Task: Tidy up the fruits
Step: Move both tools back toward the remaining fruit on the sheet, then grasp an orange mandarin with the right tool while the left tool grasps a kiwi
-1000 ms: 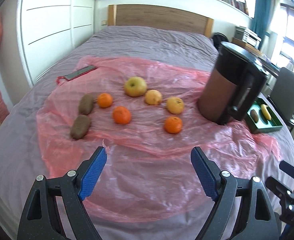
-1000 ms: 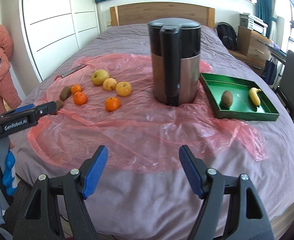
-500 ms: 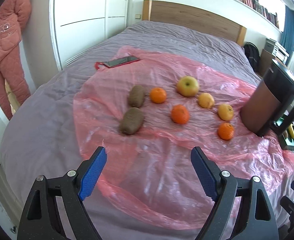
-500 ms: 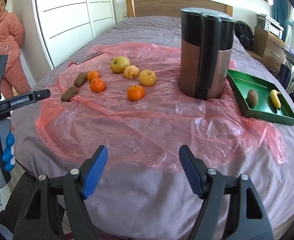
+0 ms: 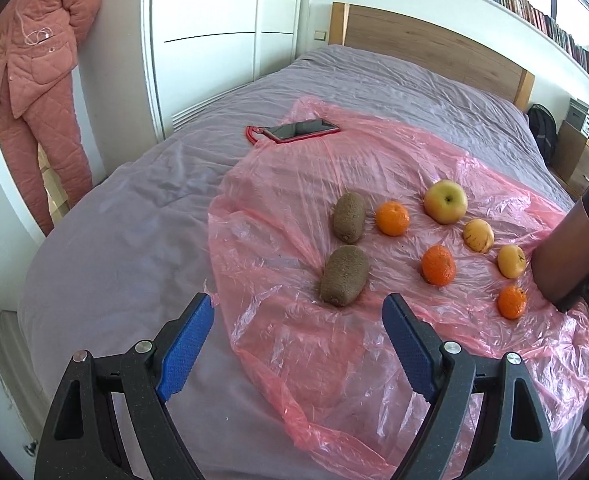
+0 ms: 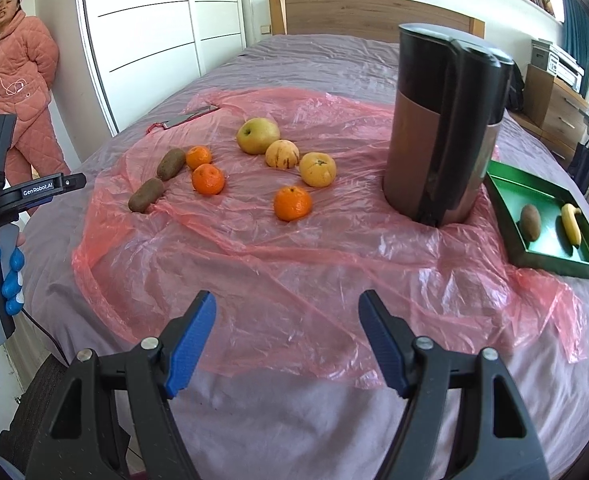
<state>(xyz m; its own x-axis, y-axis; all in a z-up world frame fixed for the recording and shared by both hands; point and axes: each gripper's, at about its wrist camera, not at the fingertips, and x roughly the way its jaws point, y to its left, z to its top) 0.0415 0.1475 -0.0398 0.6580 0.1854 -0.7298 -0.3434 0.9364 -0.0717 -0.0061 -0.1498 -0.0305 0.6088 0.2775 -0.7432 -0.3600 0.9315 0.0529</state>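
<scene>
Apparently on approach, the left gripper (image 5: 298,336) and right gripper (image 6: 287,330) hover spread and empty near the bed's (image 5: 142,216) front edge, so next comes closing on the nearest kiwi (image 5: 344,275) mid-sheet for the green tray (image 6: 550,264) at the right edge.

A translucent pink plastic sheet (image 6: 294,264) covered the mauve-grey bedspread (image 5: 134,240). On it lay brown kiwis (image 5: 344,275), orange tangerines (image 6: 292,203) and a yellow-green apple (image 5: 445,201). The kettle (image 6: 442,128) was black over copper-brown. The tray (image 6: 502,184) was dark green and held a yellow banana (image 6: 572,224). The phone (image 5: 302,130) had a red case.
</scene>
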